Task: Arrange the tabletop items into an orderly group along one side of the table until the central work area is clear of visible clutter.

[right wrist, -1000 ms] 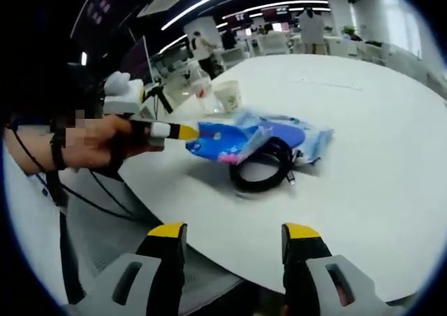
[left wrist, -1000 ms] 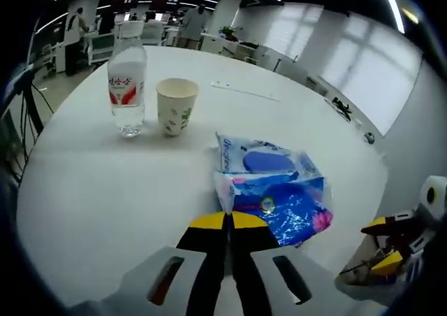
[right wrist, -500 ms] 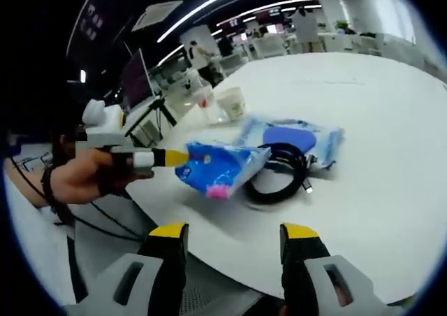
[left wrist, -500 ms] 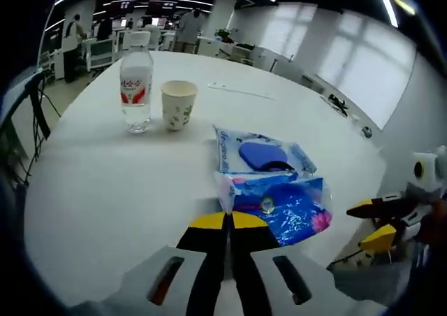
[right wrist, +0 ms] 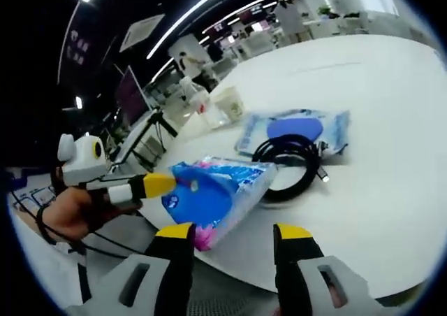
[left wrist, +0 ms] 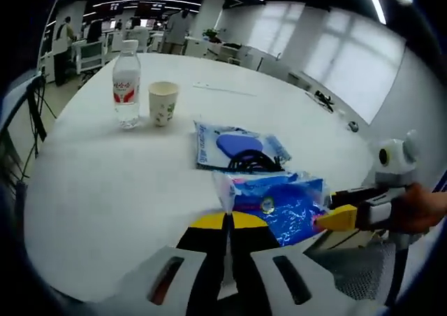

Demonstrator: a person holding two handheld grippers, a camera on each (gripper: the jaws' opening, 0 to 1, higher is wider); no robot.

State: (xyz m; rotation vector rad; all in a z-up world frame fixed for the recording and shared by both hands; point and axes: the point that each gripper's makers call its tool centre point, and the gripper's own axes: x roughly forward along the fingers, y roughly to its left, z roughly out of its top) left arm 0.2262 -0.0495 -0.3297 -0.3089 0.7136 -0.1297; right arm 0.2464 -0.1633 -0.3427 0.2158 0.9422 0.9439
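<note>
Across the big round white table [left wrist: 112,183], seen from the left gripper view, the clutter sits toward the far half. Largest of it is a flat pale-blue wet-wipe pack with a dark blue oval lid [left wrist: 236,147], lying on the tabletop with a coiled black cable [right wrist: 293,163] resting against its near edge. Out in front, the shiny blue plastic packet with pink flower print [left wrist: 276,204] is off the table surface, pinched by one end in the left gripper [left wrist: 227,221], whose yellow-tipped jaws are clamped tight together on it. From the right gripper view, that same packet hangs at the table's rim, just ahead of the right gripper [right wrist: 234,232], whose jaws stand wide apart and grip nothing. Back near the far-left edge, a clear plastic water bottle with a red and white label [left wrist: 126,85] stands upright just beside a small white paper cup with green print [left wrist: 163,103].
</note>
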